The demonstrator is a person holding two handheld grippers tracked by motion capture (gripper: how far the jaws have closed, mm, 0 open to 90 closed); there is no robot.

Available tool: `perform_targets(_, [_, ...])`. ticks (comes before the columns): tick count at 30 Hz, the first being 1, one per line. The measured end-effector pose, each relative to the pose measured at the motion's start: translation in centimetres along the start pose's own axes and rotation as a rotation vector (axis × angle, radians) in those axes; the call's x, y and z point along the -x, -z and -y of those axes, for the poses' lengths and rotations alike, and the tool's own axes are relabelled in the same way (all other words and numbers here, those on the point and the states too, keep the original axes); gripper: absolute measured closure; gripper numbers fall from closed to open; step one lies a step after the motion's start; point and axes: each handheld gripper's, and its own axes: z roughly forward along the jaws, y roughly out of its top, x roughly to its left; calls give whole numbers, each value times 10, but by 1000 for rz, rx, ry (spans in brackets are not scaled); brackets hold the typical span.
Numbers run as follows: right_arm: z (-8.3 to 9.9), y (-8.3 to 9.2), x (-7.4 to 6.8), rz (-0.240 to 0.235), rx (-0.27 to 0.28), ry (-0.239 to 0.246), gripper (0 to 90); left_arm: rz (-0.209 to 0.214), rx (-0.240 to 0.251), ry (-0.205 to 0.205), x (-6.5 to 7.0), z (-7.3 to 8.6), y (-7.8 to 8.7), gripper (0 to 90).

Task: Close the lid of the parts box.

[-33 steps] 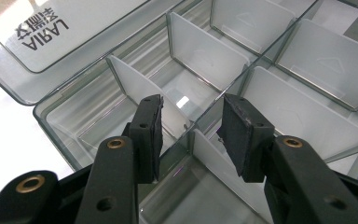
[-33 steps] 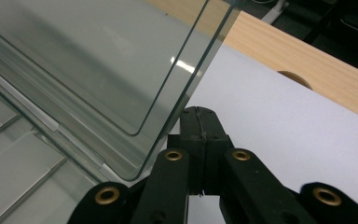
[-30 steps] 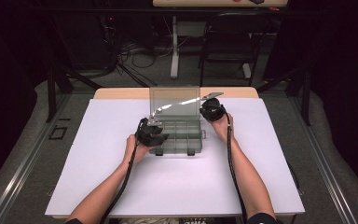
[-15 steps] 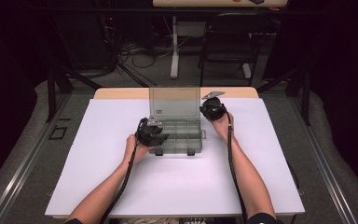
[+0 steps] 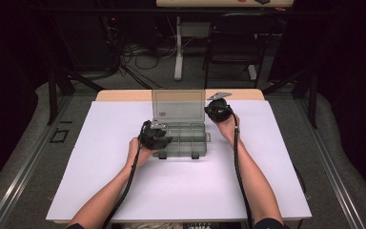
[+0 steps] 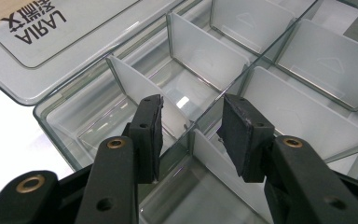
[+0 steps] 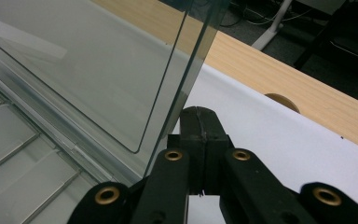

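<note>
Meanwhile, a clear plastic organiser box [image 5: 183, 140] sits open near the middle of the white surface [image 5: 100, 191], its lid [image 5: 178, 104] standing upright at the far side. A person's forearms reach in from the near edge, one gripper in each hand.

At the box's near-left corner, the left gripper [image 6: 191, 135] hangs over the compartments with its jaws apart. An upright white divider [image 6: 142, 98] and the box's long middle wall stand between and just ahead of the pads, which press on neither. More dividers split the tray into separate cells, all empty as far as can be seen, and these thin walls crowd the room around the jaws.

At the lid's right edge, the right gripper [image 7: 200, 140] has its jaws closed together with nothing between them; the tips sit just beside that edge, over bare white surface. In the high view it [image 5: 218, 110] appears level with the lid's lower right corner.

Printed on the lid, seen upside down from the left gripper view, is the word "AIRAJ" [image 6: 44, 28] beside smaller characters too blurred to read.

Beyond the white sheet a strip of bare wood [image 7: 279, 74] runs along the far edge of the surface. Wide open white lies to either side of the box and toward the person. Behind the surface stand a dark chair [image 5: 233, 43], a table leg and a tangle of cables [image 5: 138, 52] on the floor.
</note>
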Motion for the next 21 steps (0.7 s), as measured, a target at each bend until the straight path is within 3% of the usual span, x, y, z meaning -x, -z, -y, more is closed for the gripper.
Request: perform_targets(21, [-8, 12, 1, -3, 61, 6, 900, -2, 9, 9, 0, 1, 0, 583])
